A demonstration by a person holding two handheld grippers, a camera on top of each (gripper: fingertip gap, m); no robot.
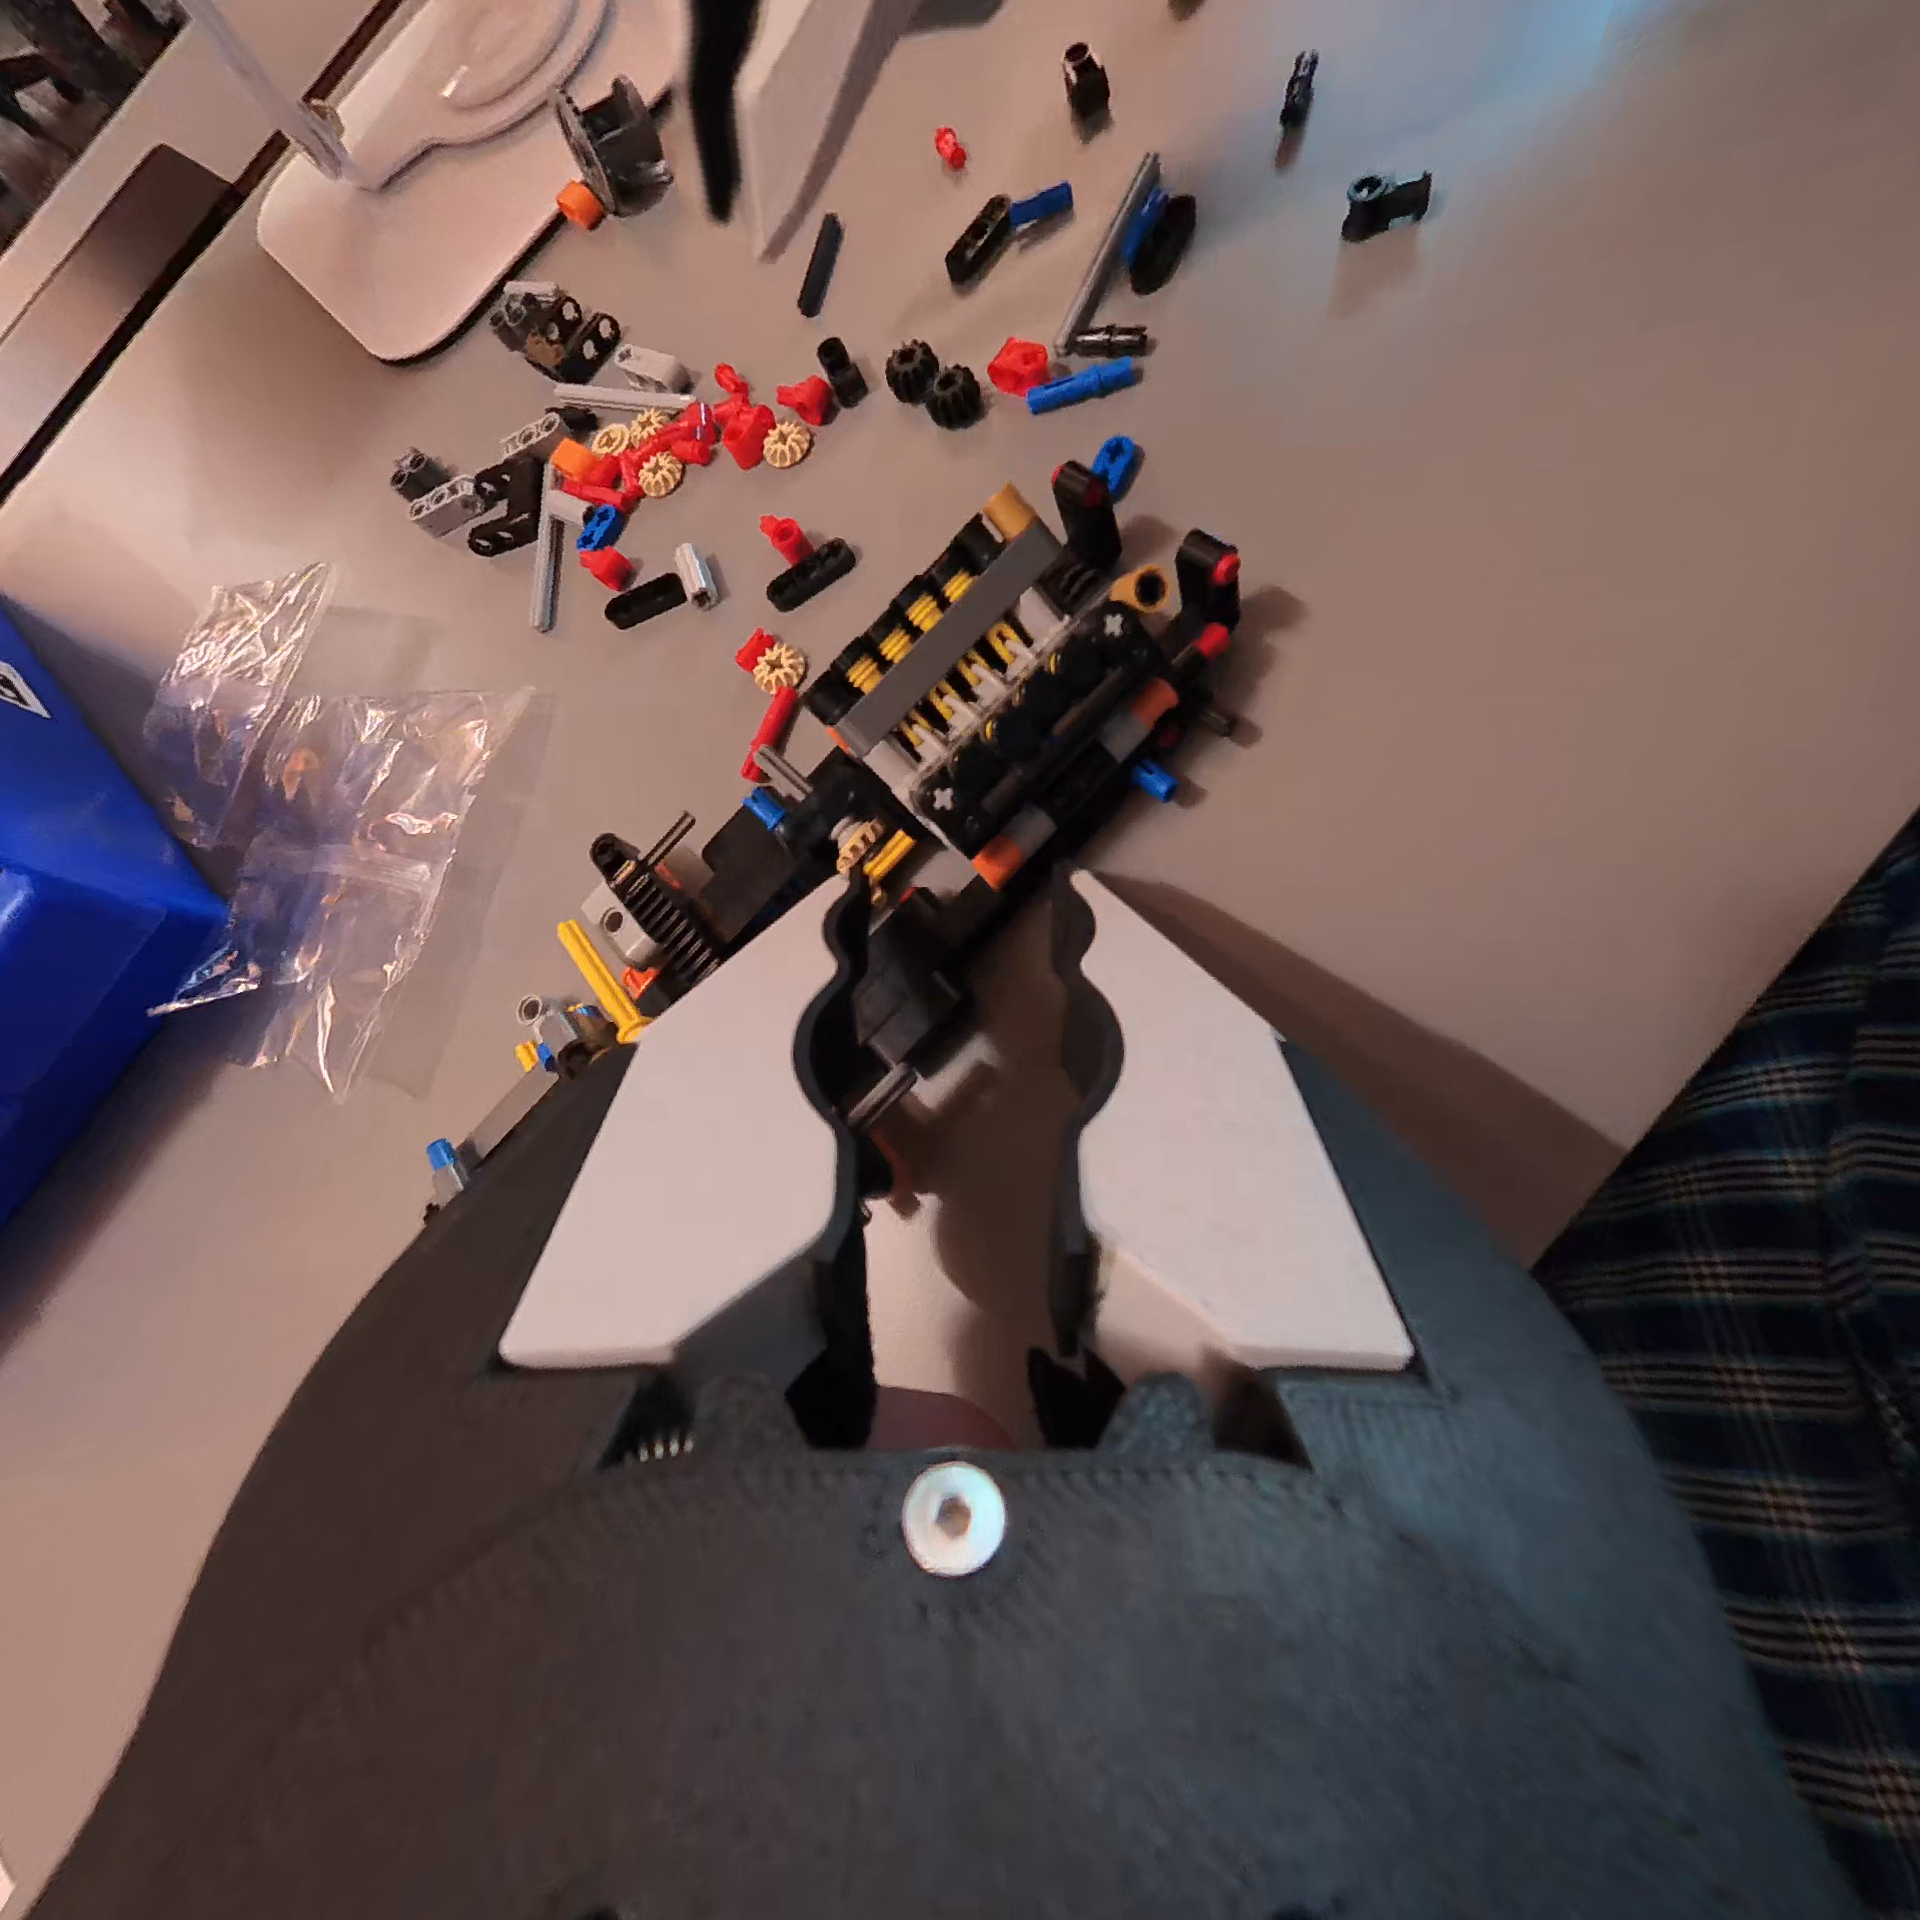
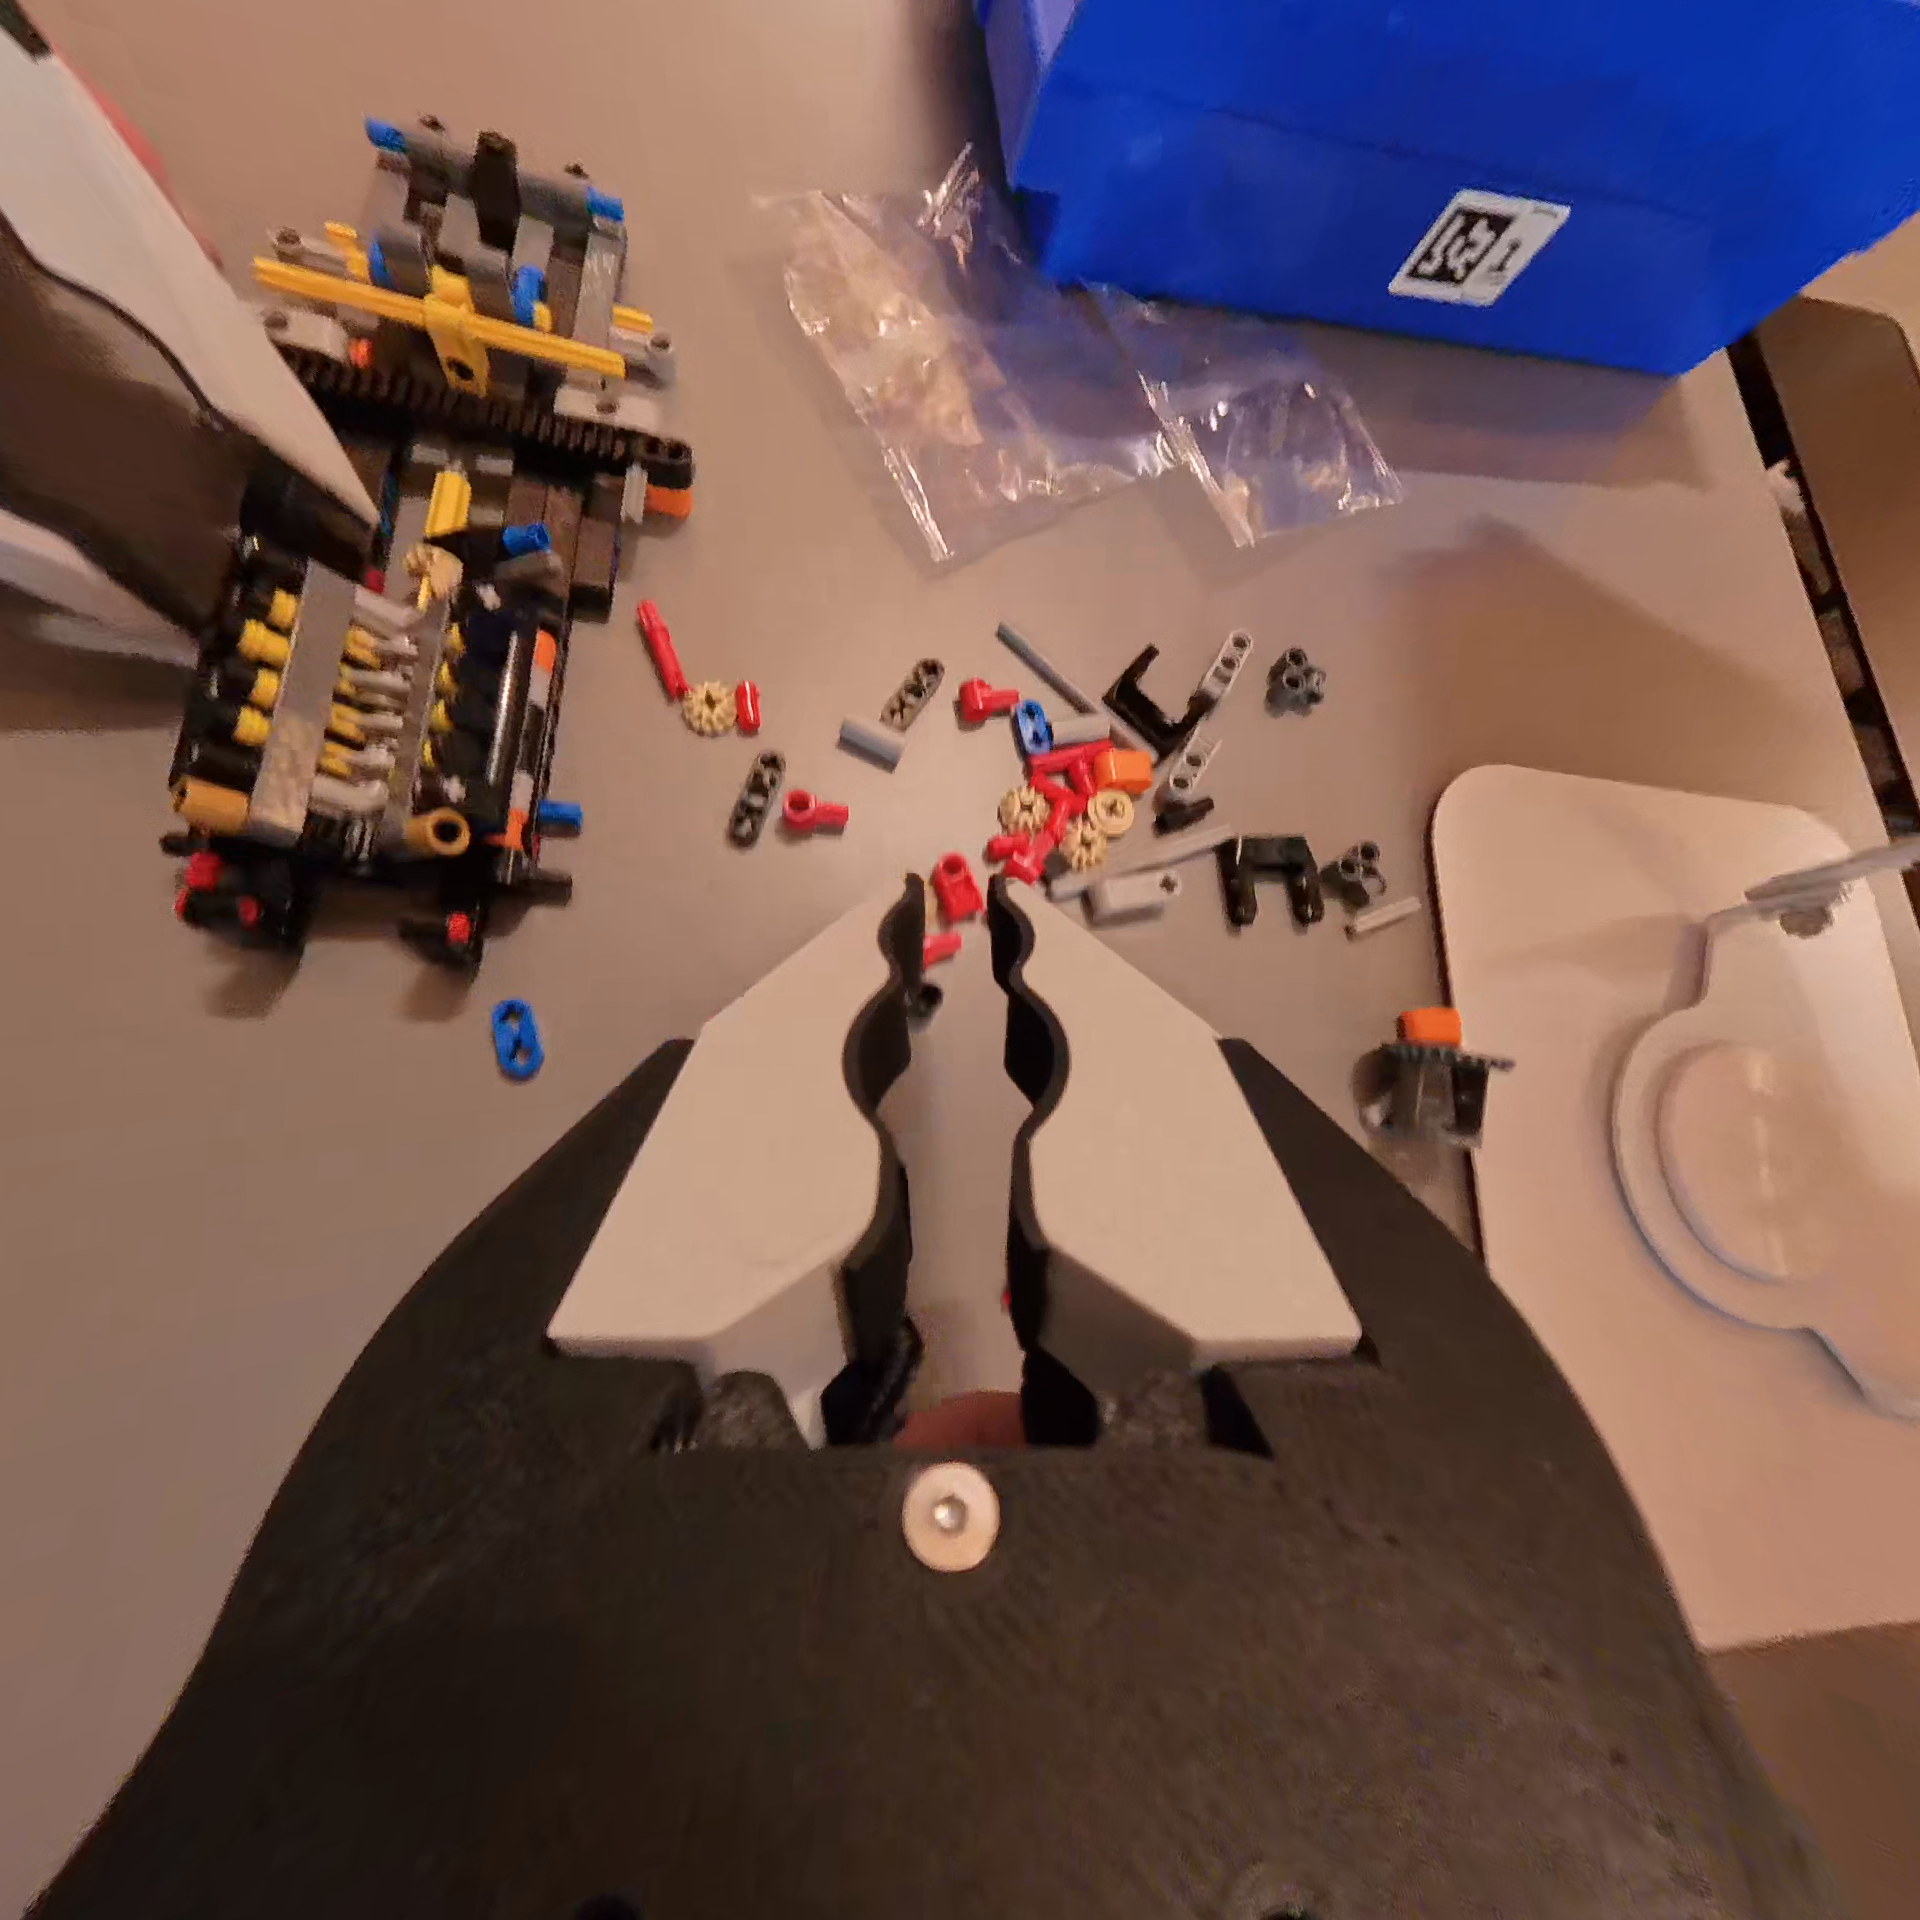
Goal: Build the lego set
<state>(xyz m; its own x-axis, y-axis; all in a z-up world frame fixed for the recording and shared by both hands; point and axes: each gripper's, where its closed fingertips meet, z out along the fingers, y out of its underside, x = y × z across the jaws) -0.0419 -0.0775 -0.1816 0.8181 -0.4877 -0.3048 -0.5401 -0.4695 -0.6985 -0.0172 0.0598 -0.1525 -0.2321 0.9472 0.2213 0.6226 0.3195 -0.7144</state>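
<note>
The partly built lego model [image 1: 997, 675], black, grey and yellow, lies on the grey table [image 1: 1455, 520]. My left gripper [image 1: 966, 894] straddles its near end. The left pad touches it and a strip of table shows by the right pad, so the jaws stand apart. In the right wrist view the model [image 2: 395, 644] lies at the upper left, with the left gripper's white finger [image 2: 208, 301] over it. My right gripper [image 2: 954, 894] hovers, jaws slightly apart, over a small red piece [image 2: 956, 883] at the near edge of the loose parts pile [image 2: 1081, 800].
A blue box [image 2: 1351, 156] and empty clear bags [image 2: 1039, 395] lie beyond the parts. A white stand with a lens [image 2: 1662, 1091] is at the right, a small grey and orange part [image 2: 1434, 1081] beside it. A blue link [image 2: 516, 1036] lies alone. Plaid cloth [image 1: 1766, 1351] borders the table. About 15 centimetres separates my left fingertips from my right. It is some 4 centimetres from my right tips to the small red piece [image 2: 956, 883]. My left wrist view [image 1: 744, 421] looks at it from another angle.
</note>
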